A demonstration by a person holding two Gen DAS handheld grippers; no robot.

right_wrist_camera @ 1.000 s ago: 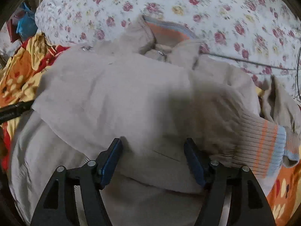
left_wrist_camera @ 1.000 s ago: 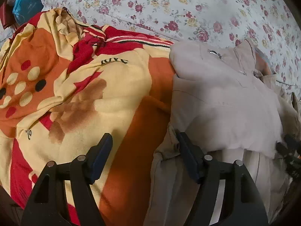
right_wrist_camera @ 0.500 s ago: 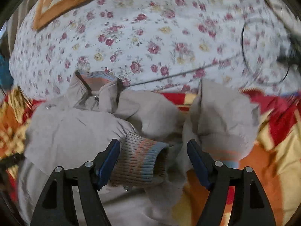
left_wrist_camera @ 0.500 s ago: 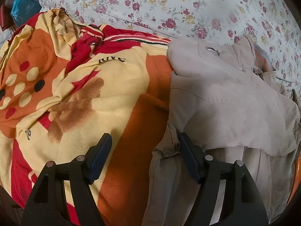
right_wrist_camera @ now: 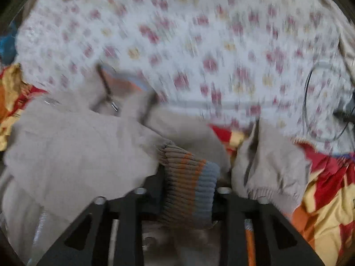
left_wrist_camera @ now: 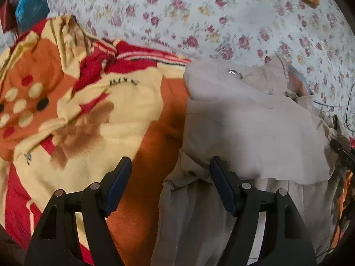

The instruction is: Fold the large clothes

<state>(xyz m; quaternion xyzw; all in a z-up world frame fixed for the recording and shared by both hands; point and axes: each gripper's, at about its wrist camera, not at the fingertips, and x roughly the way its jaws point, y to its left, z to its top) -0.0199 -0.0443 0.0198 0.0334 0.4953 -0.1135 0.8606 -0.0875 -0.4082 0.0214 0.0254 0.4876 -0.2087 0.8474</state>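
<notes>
Partly folded: beige jacket [left_wrist_camera: 255, 128] lying on the orange blanket [left_wrist_camera: 88, 115], one panel turned over, just ahead of the idle, wide-apart left gripper [left_wrist_camera: 170, 186]; right gripper [right_wrist_camera: 188, 190] closing around the striped ribbed cuff [right_wrist_camera: 188, 184], pad contact blurred, second sleeve [right_wrist_camera: 270, 168] still sprawled alongside.

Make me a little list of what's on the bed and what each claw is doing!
garment: beige jacket, partly folded, zipper showing
cuff: ribbed cuff, brown with orange and blue stripes
right claw: closing, the cuff between its jaws
left claw: open, holding nothing, over the jacket's edge
under the jacket: orange, yellow and red blanket
behind: flowered sheet
picture quality: right view blurred
</notes>
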